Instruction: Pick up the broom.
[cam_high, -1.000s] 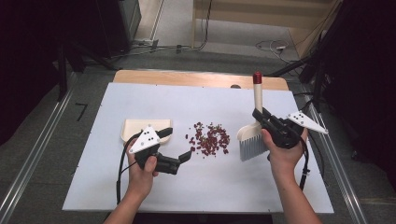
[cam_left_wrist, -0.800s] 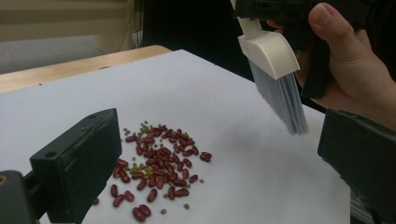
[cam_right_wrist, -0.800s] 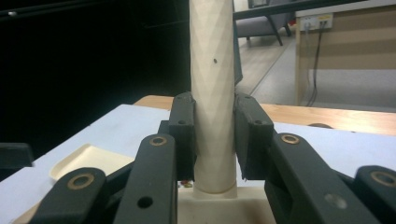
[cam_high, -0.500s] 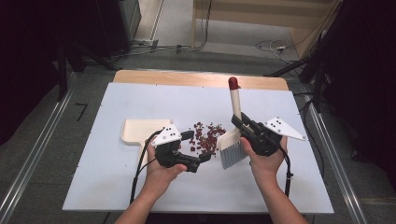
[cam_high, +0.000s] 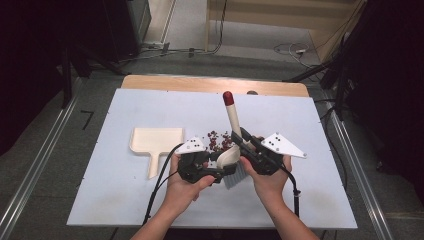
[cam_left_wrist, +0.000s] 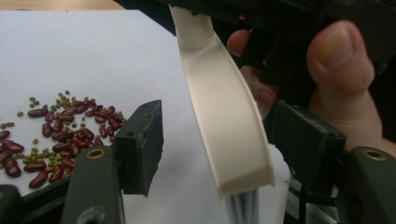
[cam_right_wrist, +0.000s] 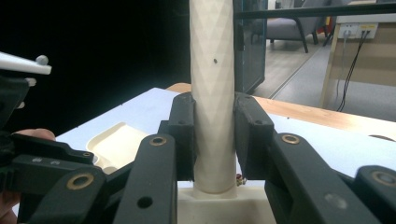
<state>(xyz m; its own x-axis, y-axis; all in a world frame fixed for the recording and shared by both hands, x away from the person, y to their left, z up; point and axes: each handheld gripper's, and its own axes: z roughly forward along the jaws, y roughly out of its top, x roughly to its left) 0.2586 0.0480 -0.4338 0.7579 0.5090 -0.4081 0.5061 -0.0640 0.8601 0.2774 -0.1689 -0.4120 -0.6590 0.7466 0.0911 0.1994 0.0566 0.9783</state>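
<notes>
The right gripper's fingers clamp one brush's handle, upright. The left gripper's fingers gape around the brush head (not touching). One bean pile lies just beyond; one dustpan sits left. The desk has bare room toward its far edge.
</notes>
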